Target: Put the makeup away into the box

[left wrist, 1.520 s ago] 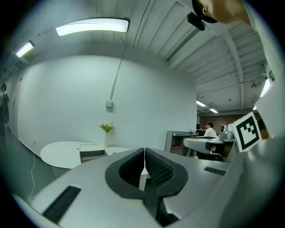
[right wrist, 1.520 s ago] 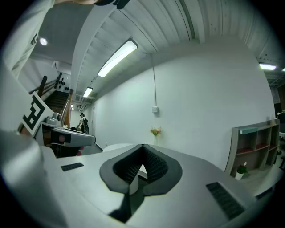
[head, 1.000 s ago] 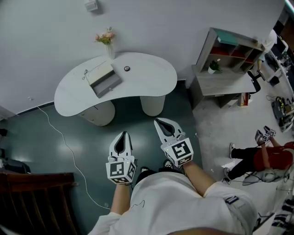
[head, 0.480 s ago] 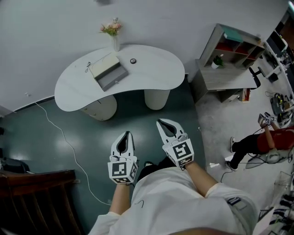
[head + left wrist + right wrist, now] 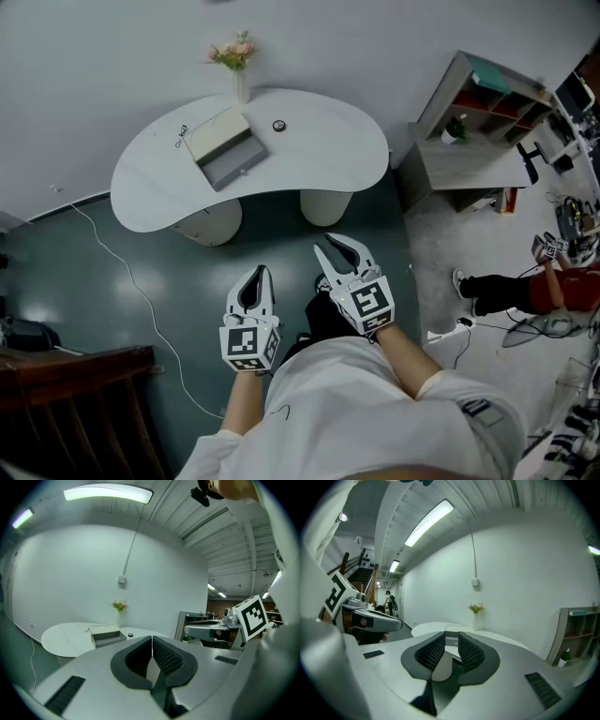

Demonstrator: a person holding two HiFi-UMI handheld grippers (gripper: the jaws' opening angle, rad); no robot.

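Both tongs empty, left tongs (image 5: 259,273) clenched, right tongs (image 5: 336,247) just parting, box (image 5: 225,150) askew on table (image 5: 323,150)

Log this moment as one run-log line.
left gripper: shut, empty | right gripper: jaws just opening, empty | box: on white table, far ahead

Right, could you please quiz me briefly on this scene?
1. True or false: the left gripper has its jaws together.
2. What stands at the far edge of the white kidney-shaped table? A mug; B vase of pink flowers; C lamp.
3. Where does the small round dark item lie relative to the open grey box?
Key: 1 true; 2 B; 3 on the table, right of the box, head view.
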